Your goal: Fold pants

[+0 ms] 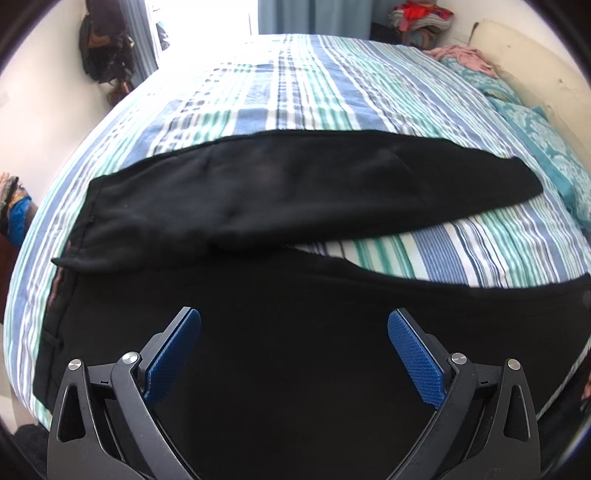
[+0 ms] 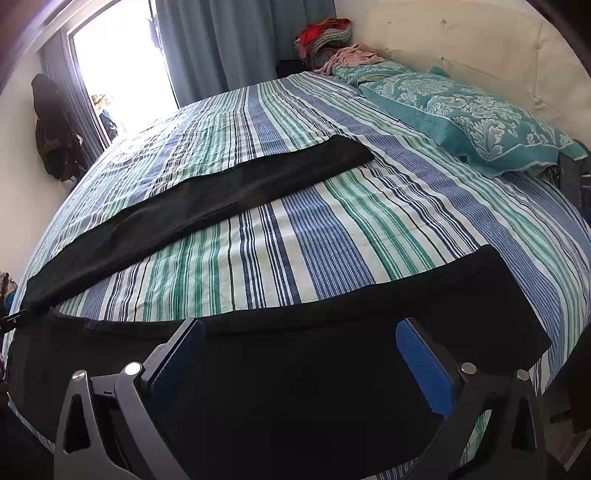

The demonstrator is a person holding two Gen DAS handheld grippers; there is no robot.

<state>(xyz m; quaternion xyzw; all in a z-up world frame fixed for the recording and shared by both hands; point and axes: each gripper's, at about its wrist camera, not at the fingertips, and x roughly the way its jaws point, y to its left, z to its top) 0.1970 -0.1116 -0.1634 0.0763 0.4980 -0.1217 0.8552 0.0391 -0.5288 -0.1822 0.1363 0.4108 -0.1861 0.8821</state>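
Black pants lie spread flat on a striped bed, waistband at the left, the two legs running right and apart. My left gripper is open and empty, hovering over the near leg close to the waist. In the right wrist view the pants show both legs; my right gripper is open and empty above the near leg, toward its hem end.
Teal patterned pillows lie along the padded headboard at the right. A pink garment and a clothes pile sit at the far corner. A bright window with curtains stands beyond the bed. Dark bags hang on the left wall.
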